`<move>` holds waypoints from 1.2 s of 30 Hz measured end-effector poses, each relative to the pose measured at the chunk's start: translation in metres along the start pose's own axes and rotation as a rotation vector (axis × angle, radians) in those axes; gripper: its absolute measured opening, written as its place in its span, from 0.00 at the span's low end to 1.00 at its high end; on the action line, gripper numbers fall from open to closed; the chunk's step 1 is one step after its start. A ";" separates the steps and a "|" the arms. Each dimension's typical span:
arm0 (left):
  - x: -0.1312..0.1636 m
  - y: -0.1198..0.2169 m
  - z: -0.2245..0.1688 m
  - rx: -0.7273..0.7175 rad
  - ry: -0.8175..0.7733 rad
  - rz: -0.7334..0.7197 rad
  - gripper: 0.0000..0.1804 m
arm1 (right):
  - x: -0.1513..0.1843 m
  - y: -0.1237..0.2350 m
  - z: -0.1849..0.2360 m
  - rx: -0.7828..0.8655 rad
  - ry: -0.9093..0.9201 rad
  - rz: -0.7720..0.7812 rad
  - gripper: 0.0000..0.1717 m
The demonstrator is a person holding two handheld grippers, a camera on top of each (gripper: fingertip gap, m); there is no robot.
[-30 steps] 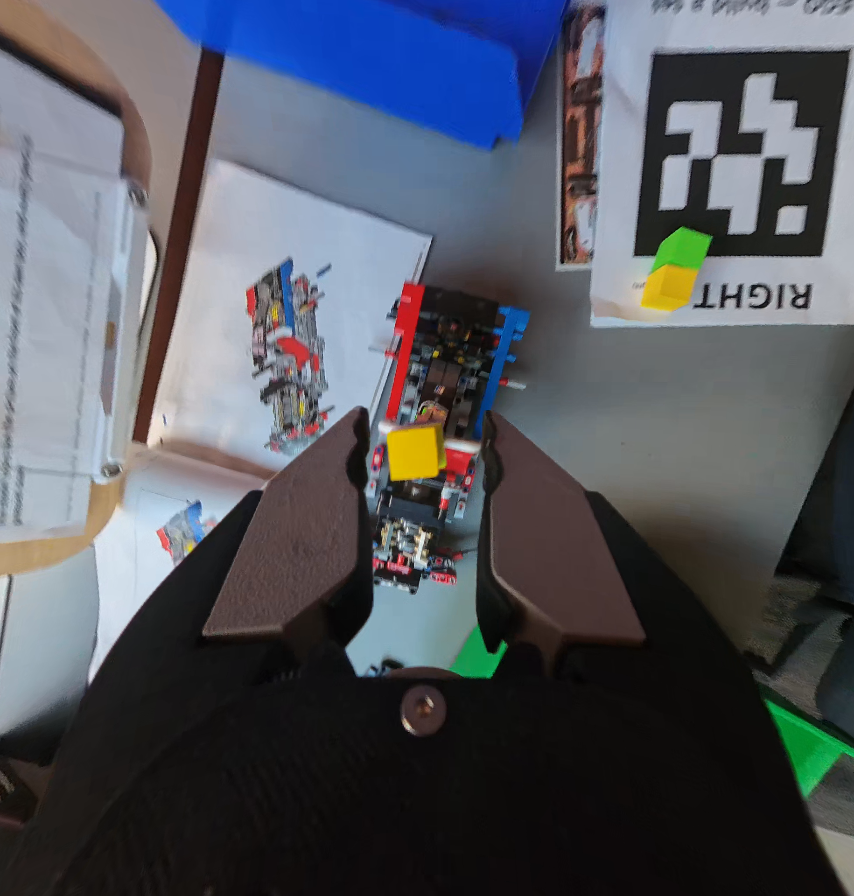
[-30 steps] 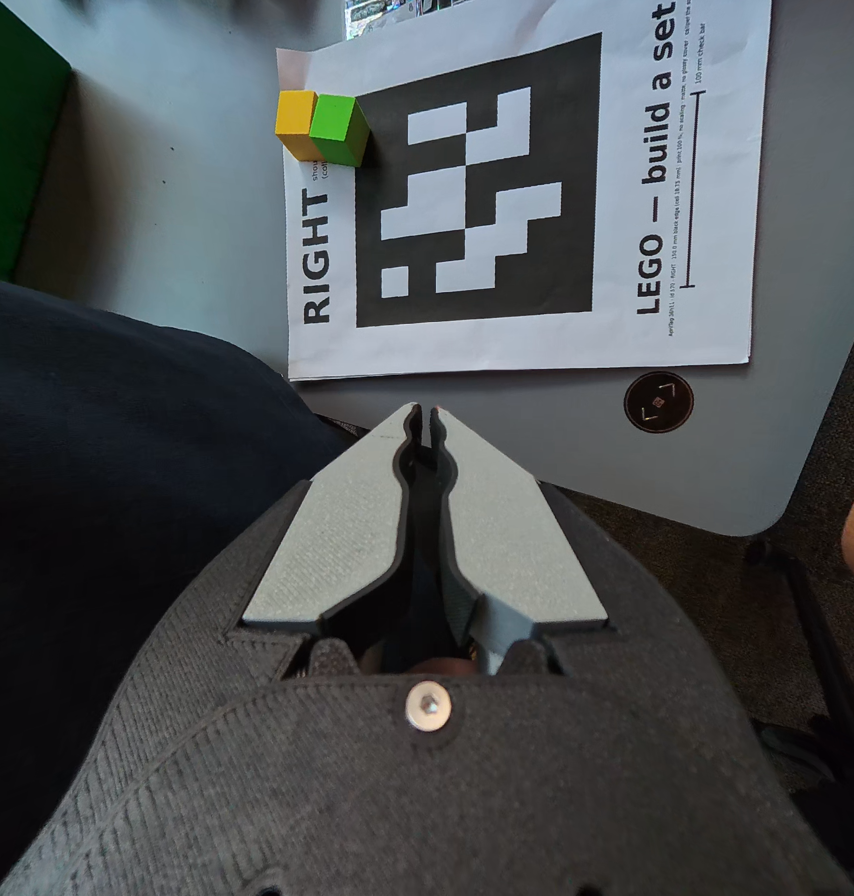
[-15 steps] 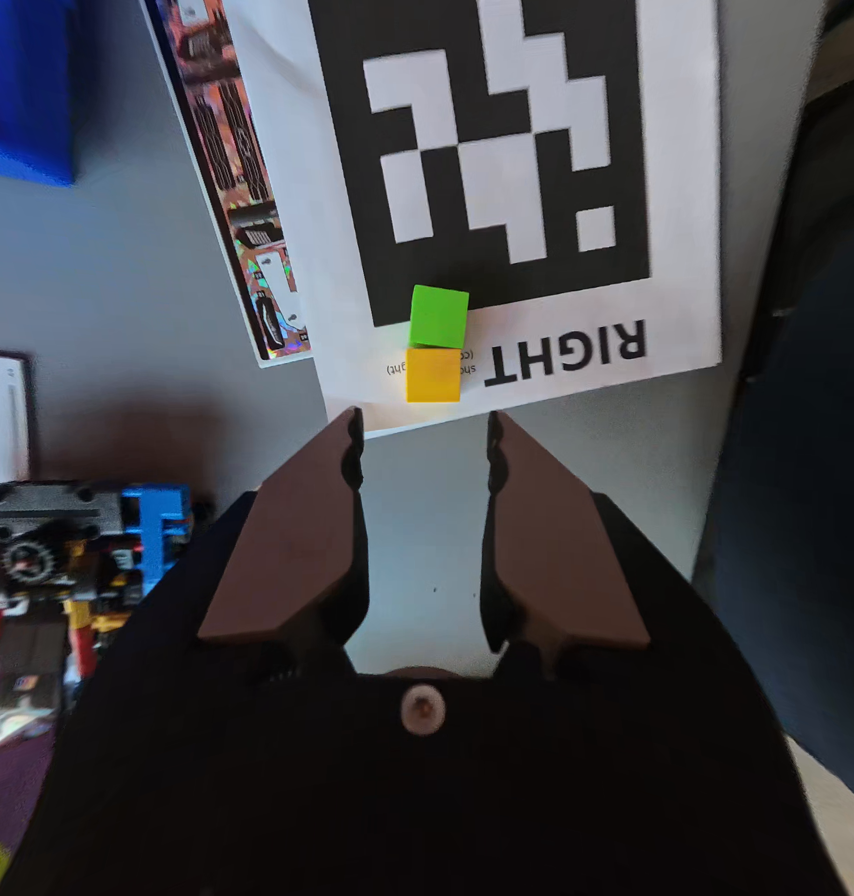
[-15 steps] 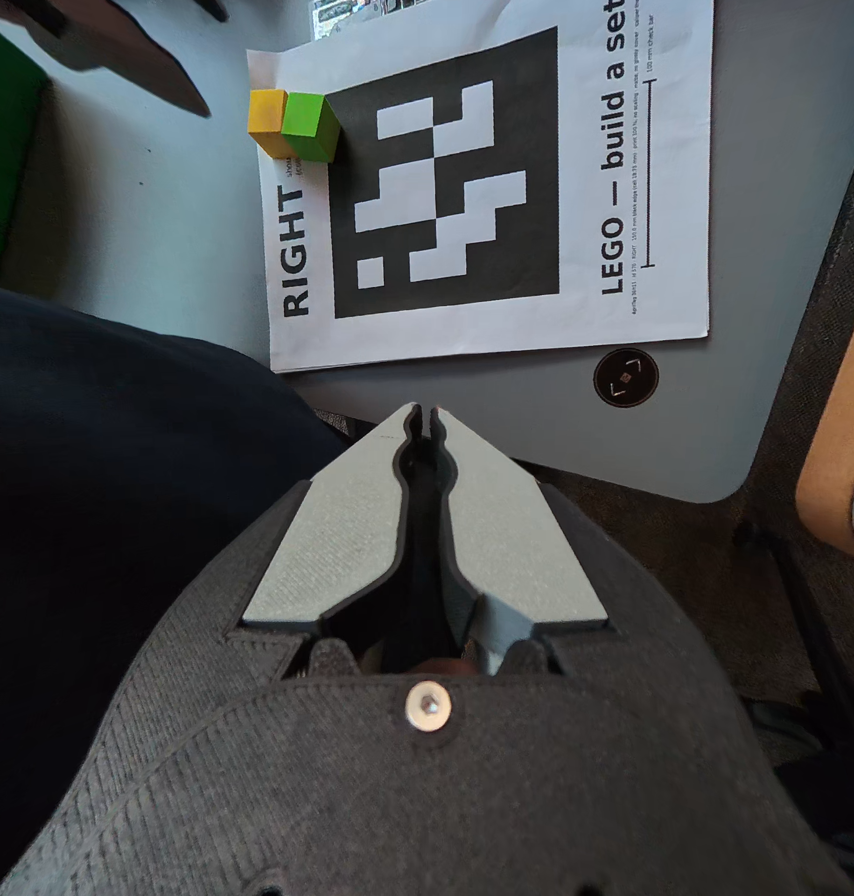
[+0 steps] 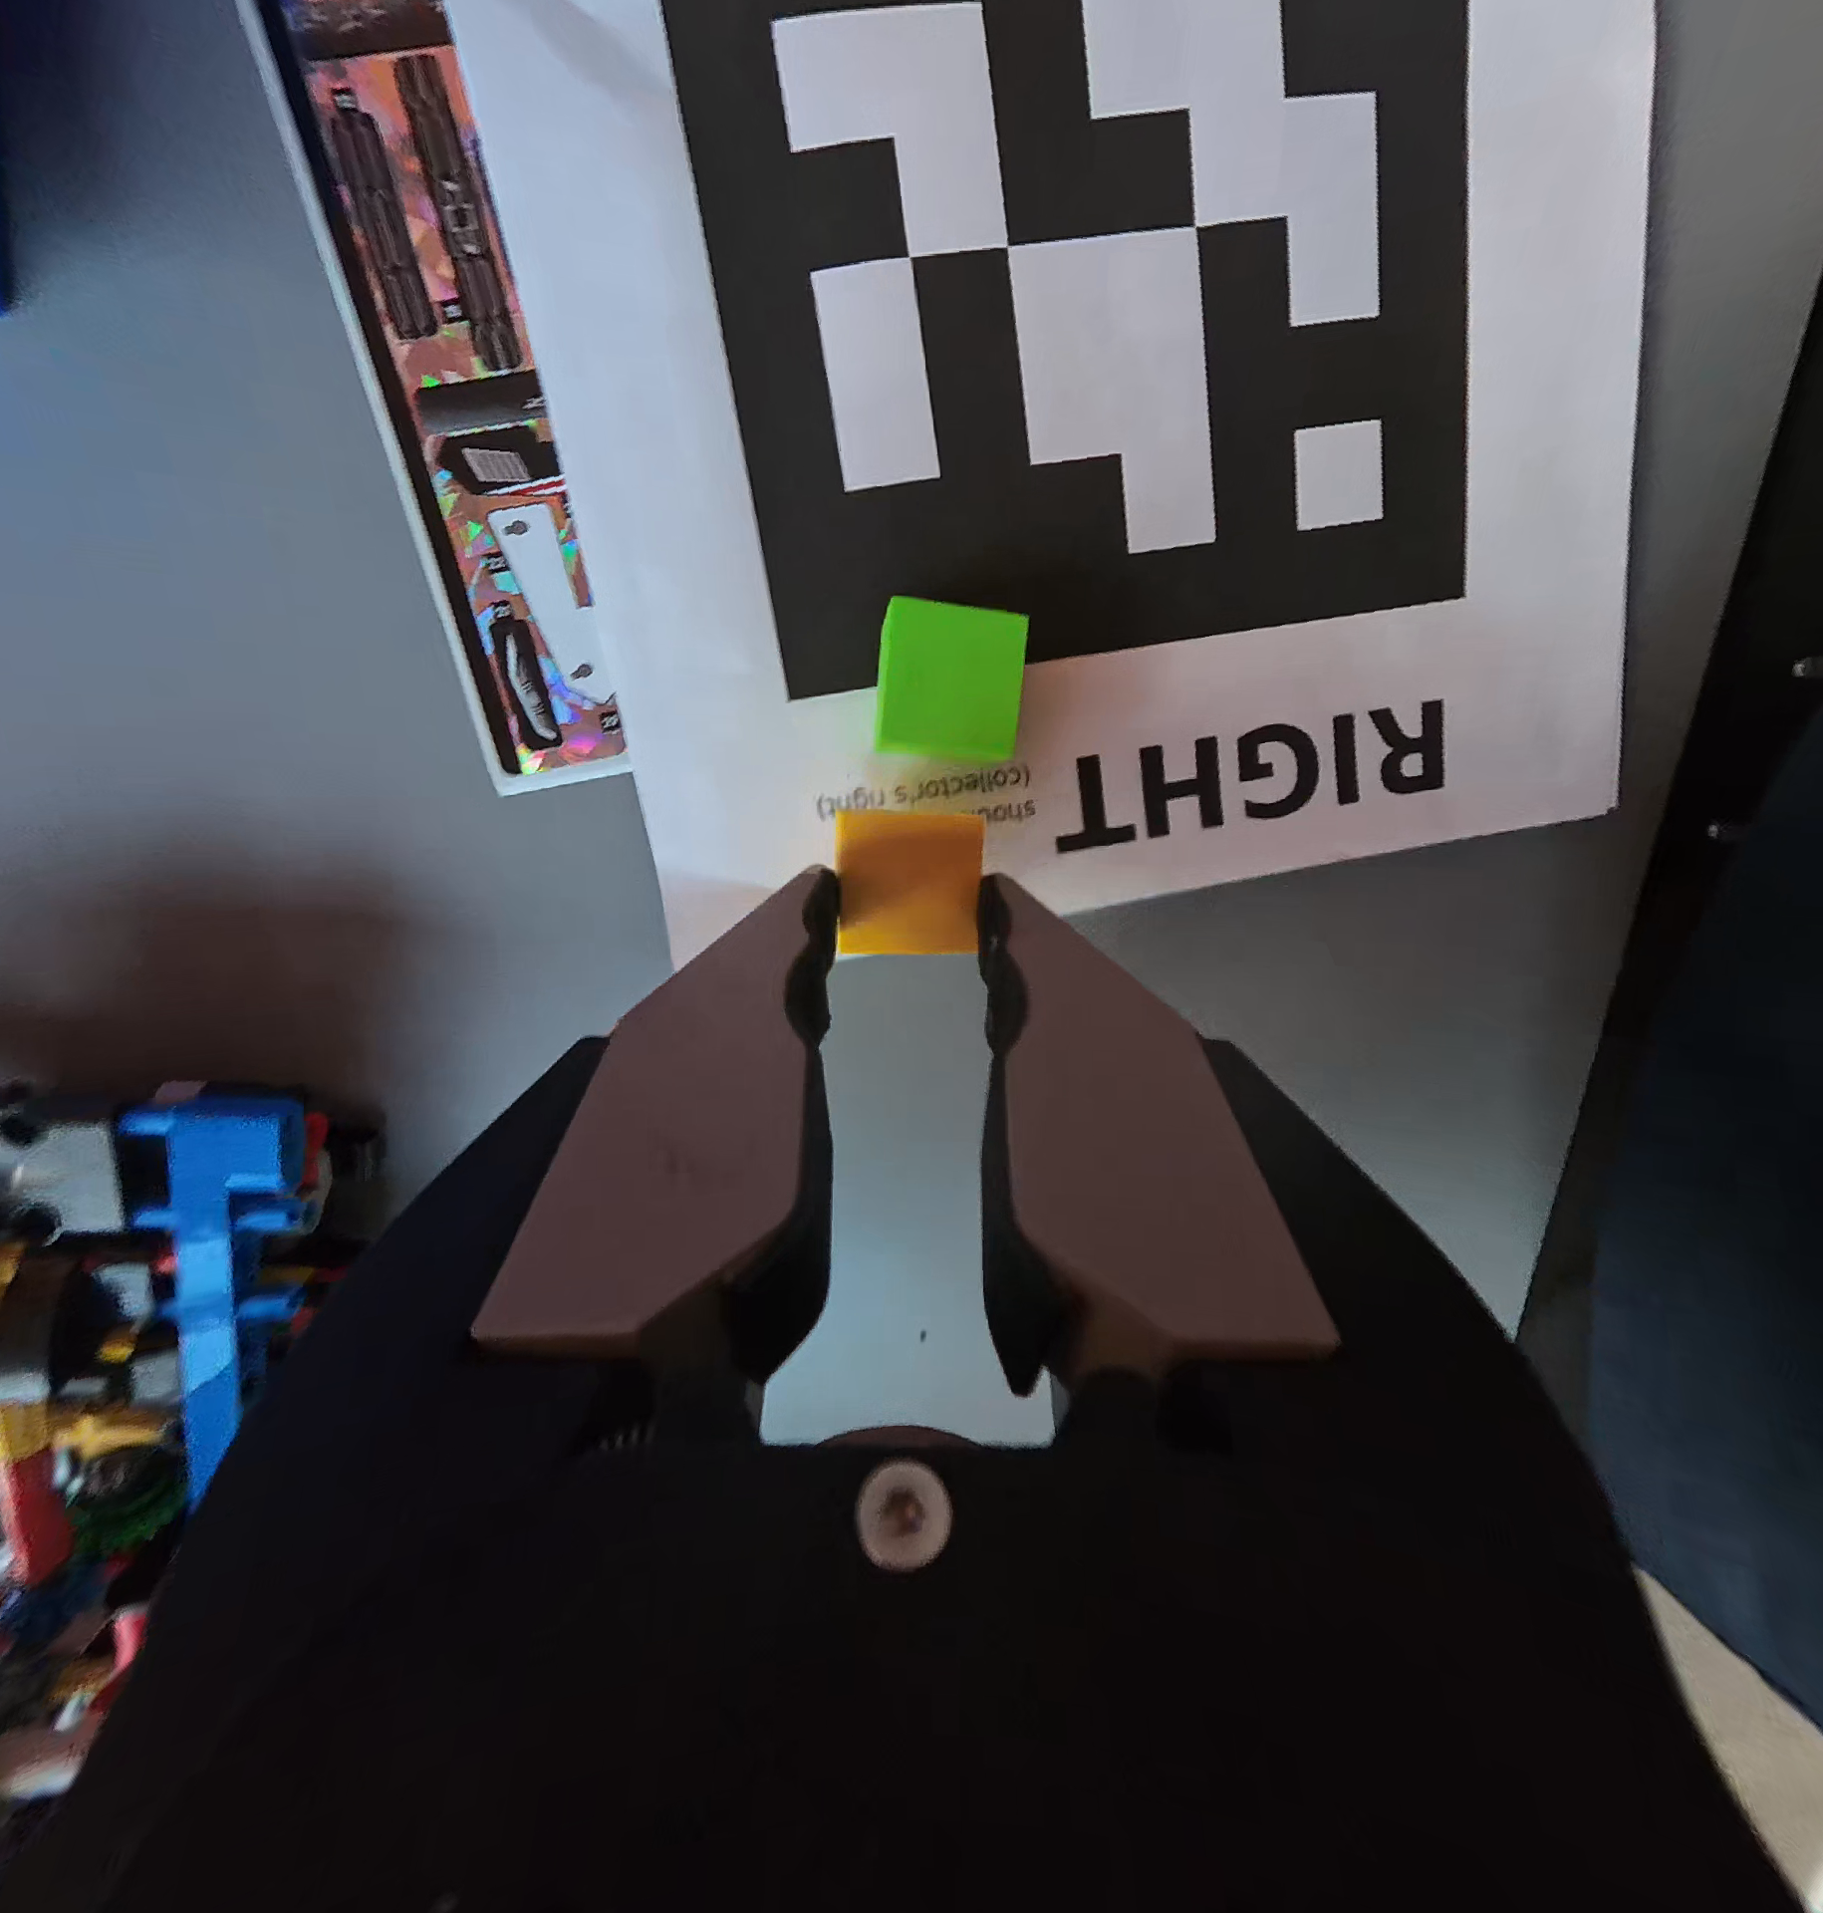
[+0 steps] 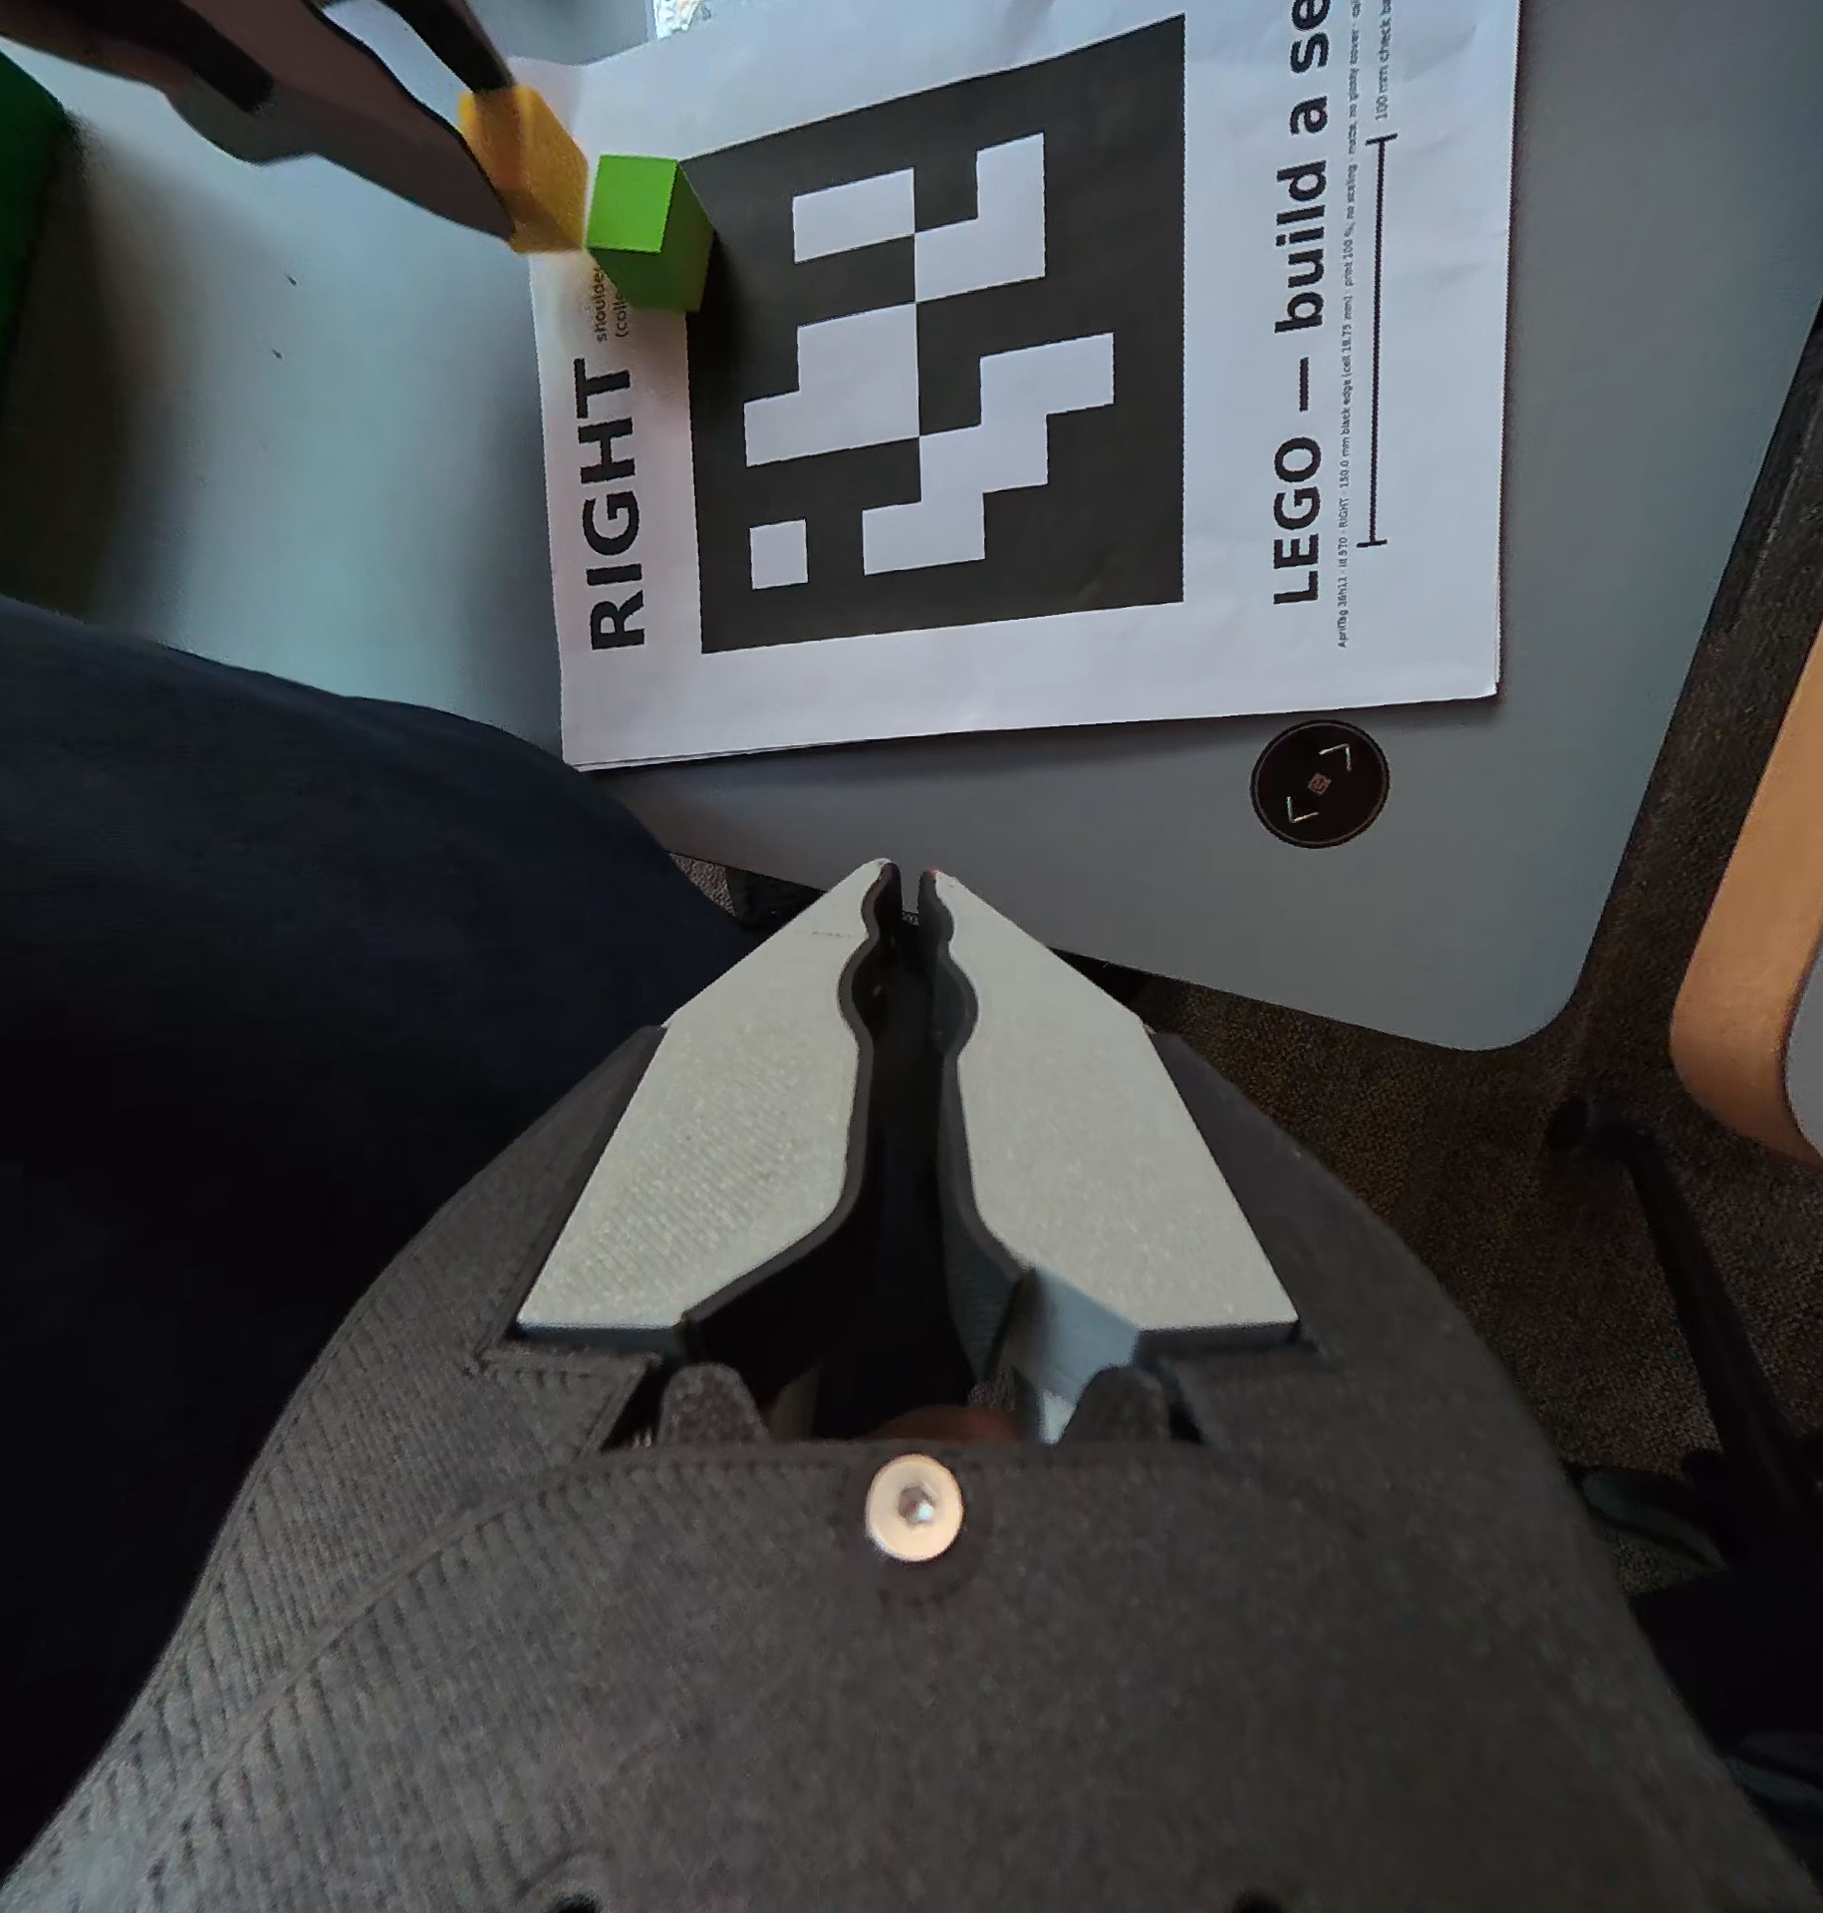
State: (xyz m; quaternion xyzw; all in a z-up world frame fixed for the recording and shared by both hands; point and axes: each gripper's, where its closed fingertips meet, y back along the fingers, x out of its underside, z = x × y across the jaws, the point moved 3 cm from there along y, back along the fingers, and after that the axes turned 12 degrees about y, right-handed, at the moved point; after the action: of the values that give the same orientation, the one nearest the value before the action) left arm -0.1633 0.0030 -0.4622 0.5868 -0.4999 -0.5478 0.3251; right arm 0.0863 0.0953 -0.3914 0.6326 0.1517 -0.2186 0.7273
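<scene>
At the near edge of one white printed sheet point(image 5: 700, 725) on the smooth grey table point(image 5: 162, 621), one yellow cube point(image 5: 907, 895) clamped between two brown fingertips of the left gripper point(image 5: 907, 911), one green cube point(image 5: 951, 678) just beyond; right gripper point(image 6: 909, 880), grey and ribbed, clenched bare.

right gripper point(image 6: 909, 880) jaws closed on nothing, left gripper point(image 6: 493, 155) gripping yellow cube point(image 6: 535, 176) beside green cube point(image 6: 643, 233)
</scene>
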 end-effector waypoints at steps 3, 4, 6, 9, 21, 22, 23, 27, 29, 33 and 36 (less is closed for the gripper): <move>0.002 0.023 0.009 -0.032 0.001 -0.029 0.14 | -0.003 -0.003 0.002 -0.008 0.004 -0.003 0.01; 0.002 0.034 0.013 -0.047 -0.004 -0.040 0.14 | -0.003 -0.005 0.004 -0.012 0.008 -0.003 0.01; 0.001 0.061 0.023 -0.084 -0.017 -0.064 0.14 | -0.005 -0.008 0.008 -0.022 0.017 0.001 0.01; -0.010 0.122 0.044 -0.134 -0.008 -0.151 0.14 | -0.006 -0.011 0.012 -0.032 0.032 0.007 0.01; 0.029 0.223 0.146 -0.241 0.134 -0.135 0.14 | -0.020 -0.017 0.016 -0.037 0.068 0.009 0.01; 0.031 0.219 0.148 -0.229 0.141 -0.131 0.14 | -0.020 -0.017 0.016 -0.036 0.067 0.009 0.01; 0.033 0.217 0.148 -0.219 0.148 -0.132 0.14 | -0.020 -0.017 0.017 -0.034 0.067 0.009 0.01; 0.038 0.209 0.150 -0.202 0.160 -0.127 0.14 | -0.021 -0.016 0.017 -0.029 0.063 0.009 0.01; 0.040 0.205 0.151 -0.197 0.157 -0.114 0.14 | -0.020 -0.016 0.017 -0.027 0.059 0.009 0.01; 0.042 0.199 0.154 -0.195 0.158 -0.100 0.14 | -0.019 -0.016 0.018 -0.025 0.052 0.009 0.01; 0.041 0.196 0.154 -0.186 0.159 -0.098 0.14 | -0.018 -0.016 0.019 -0.024 0.051 0.011 0.01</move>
State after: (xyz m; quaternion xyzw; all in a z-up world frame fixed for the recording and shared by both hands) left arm -0.3612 -0.0668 -0.3217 0.6193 -0.3903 -0.5589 0.3895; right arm 0.0622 0.0773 -0.3930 0.6300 0.1695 -0.1966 0.7319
